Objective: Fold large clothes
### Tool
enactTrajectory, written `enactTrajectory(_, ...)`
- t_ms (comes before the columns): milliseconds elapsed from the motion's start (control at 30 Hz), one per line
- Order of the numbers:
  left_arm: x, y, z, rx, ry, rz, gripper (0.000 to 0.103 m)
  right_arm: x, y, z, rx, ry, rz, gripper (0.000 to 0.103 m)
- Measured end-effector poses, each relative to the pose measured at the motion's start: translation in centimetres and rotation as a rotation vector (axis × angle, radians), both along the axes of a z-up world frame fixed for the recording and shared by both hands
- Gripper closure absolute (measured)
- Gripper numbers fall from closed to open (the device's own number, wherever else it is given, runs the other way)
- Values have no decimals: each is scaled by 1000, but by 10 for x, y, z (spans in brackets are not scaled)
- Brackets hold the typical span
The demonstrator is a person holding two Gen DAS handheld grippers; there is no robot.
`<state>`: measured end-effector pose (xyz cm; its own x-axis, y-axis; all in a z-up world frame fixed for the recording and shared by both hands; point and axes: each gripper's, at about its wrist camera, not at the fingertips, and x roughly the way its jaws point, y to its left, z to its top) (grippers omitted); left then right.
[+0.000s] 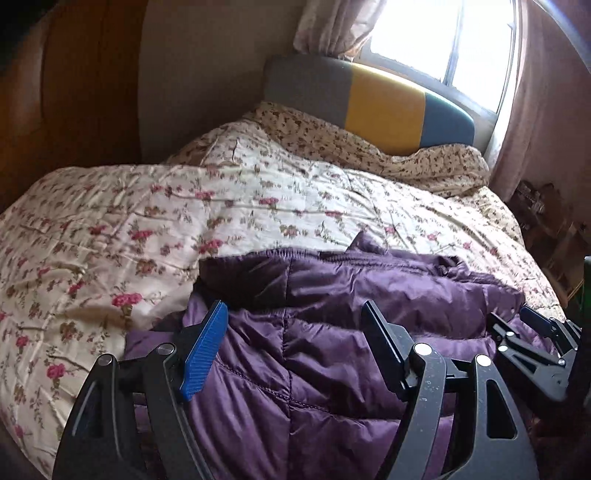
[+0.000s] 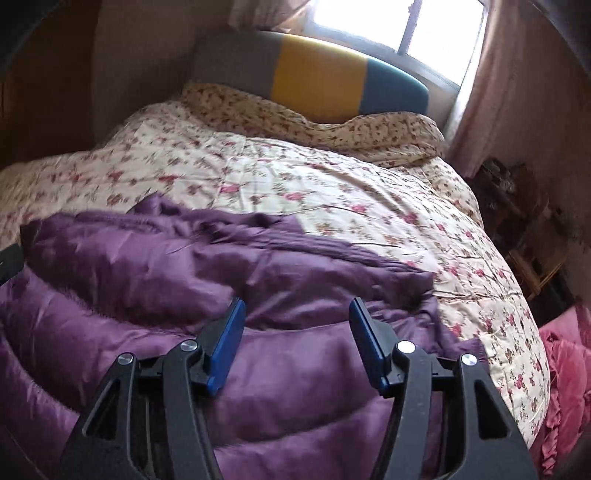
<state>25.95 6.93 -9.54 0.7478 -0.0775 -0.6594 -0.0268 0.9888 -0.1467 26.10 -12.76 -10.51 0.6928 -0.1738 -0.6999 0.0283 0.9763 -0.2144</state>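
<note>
A purple quilted down jacket (image 1: 332,332) lies bunched on the floral quilt (image 1: 147,221) of a bed, its elastic hem toward the far side. My left gripper (image 1: 295,310) hovers over the jacket's middle. It is open, with blue ribbed pads wide apart and only fabric below them. In the right wrist view the jacket (image 2: 166,277) fills the lower left. My right gripper (image 2: 297,304) is open above its right part, with nothing pinched. The right gripper (image 1: 511,317) also shows at the right edge of the left wrist view, near the jacket's right end.
A padded headboard (image 1: 384,99) in grey, yellow and blue stands at the far end under a bright window (image 1: 443,33) with pink curtains. A rumpled small-print blanket (image 1: 406,158) lies before it. Pink ruffled fabric (image 2: 569,369) hangs off the bed's right side. Dark clutter (image 2: 517,206) stands beyond.
</note>
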Motion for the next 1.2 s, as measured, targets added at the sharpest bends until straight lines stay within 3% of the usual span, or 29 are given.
enactTrajectory(200,8,8,-32,-10,39,11,29,6,11,-29,-47,2,1,45)
enactTrajectory(400,13,6,-45,-24,43,-2,28,17,12,-48,-44,28,9,45)
enactTrajectory(733,14,1,-47,-2,48,9,27,19,9,-51,-23,26,9,45)
enactTrajectory(1200,10,6,-47,-27,30,8,27,19,7,-49,-24,25,11,45)
